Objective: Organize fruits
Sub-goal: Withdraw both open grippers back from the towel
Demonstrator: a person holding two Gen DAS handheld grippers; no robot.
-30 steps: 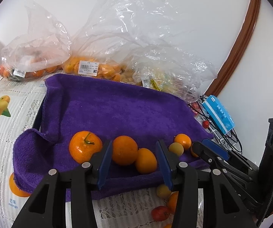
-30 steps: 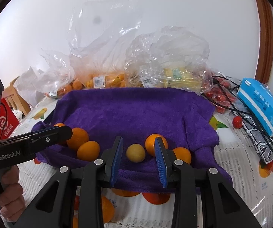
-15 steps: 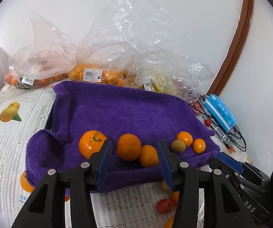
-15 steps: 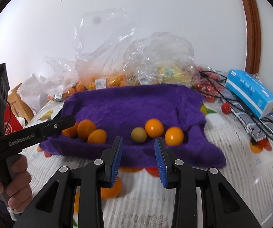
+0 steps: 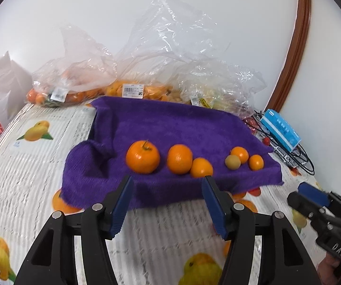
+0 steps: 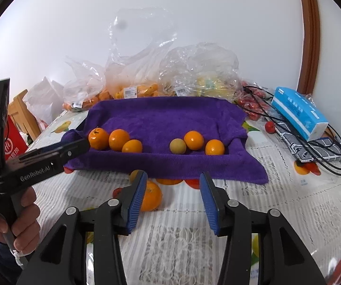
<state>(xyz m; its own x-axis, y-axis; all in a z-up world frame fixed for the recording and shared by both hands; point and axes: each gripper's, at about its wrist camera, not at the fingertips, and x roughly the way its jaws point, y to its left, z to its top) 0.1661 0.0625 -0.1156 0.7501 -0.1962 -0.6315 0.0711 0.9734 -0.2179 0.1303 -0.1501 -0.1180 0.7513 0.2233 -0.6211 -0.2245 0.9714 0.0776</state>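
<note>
Left wrist view: the left tool (image 5: 166, 198), its jaws just widened and empty, faces three oranges (image 5: 179, 159) on the purple towel (image 5: 175, 128).

Right wrist view: the right tool (image 6: 172, 196), likewise just opened on nothing, hangs over the counter (image 6: 277, 201) beside what looks like a loose orange (image 6: 150, 196), probably the next pickup.

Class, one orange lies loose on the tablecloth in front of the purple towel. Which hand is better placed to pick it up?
Right. The loose orange lies just beside the right tool; the left tool faces the purple towel instead. Both tools' jaws have just been opening, with nothing between them.
</note>
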